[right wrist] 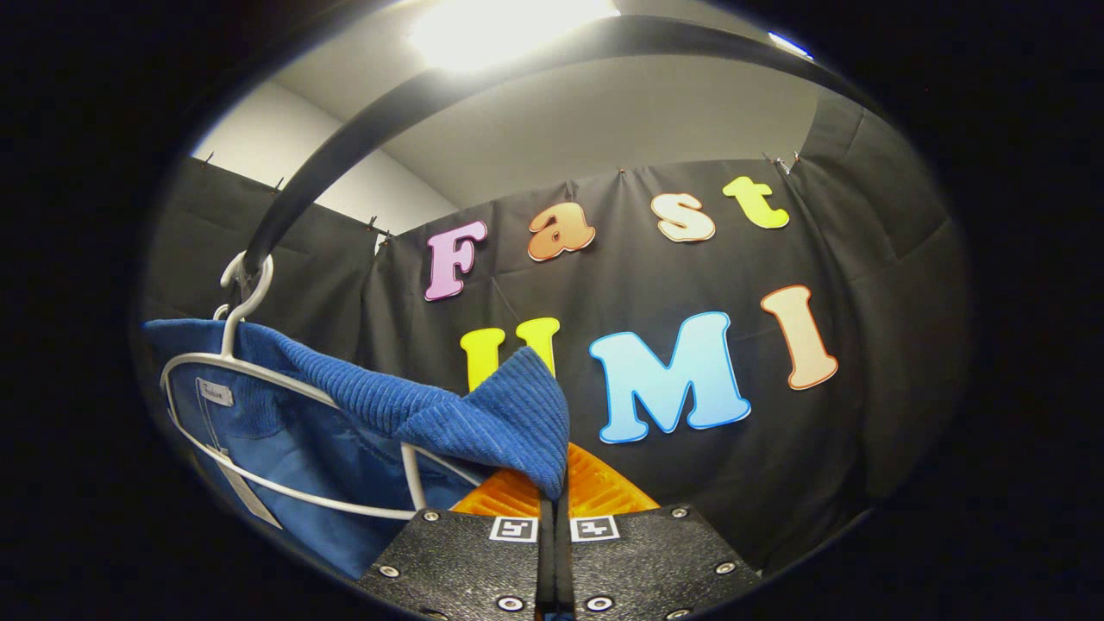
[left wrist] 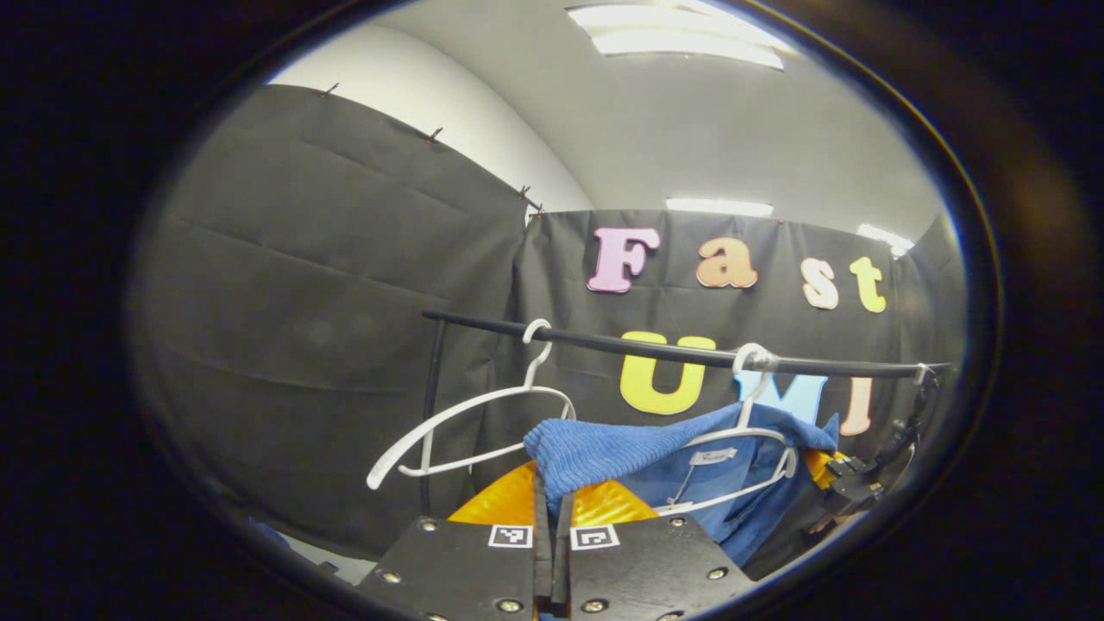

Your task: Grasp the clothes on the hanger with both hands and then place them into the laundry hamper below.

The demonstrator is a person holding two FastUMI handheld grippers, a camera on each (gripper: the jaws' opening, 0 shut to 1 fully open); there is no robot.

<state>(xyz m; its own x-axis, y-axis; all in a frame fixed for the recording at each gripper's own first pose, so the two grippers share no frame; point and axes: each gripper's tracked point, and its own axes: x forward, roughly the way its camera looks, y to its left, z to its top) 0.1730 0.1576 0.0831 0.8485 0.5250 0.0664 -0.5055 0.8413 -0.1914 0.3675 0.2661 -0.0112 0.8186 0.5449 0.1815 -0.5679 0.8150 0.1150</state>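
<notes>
Under the black rail [left wrist: 690,352], both the left gripper [left wrist: 552,504] and right gripper [right wrist: 553,500] pinch the blue garment [left wrist: 604,448], seemingly partly pulled off its white hanger [left wrist: 759,431], beside a bare hanger [left wrist: 466,423].

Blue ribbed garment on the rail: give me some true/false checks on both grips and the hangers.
1. The left gripper is shut on the blue ribbed garment. True.
2. The right gripper is open, clear of the cloth. False: it is shut on a corner of it.
3. The garment's white wire hanger is hooked on the black rail. True.
4. The second white hanger carries a shirt. False: it is bare.
</notes>
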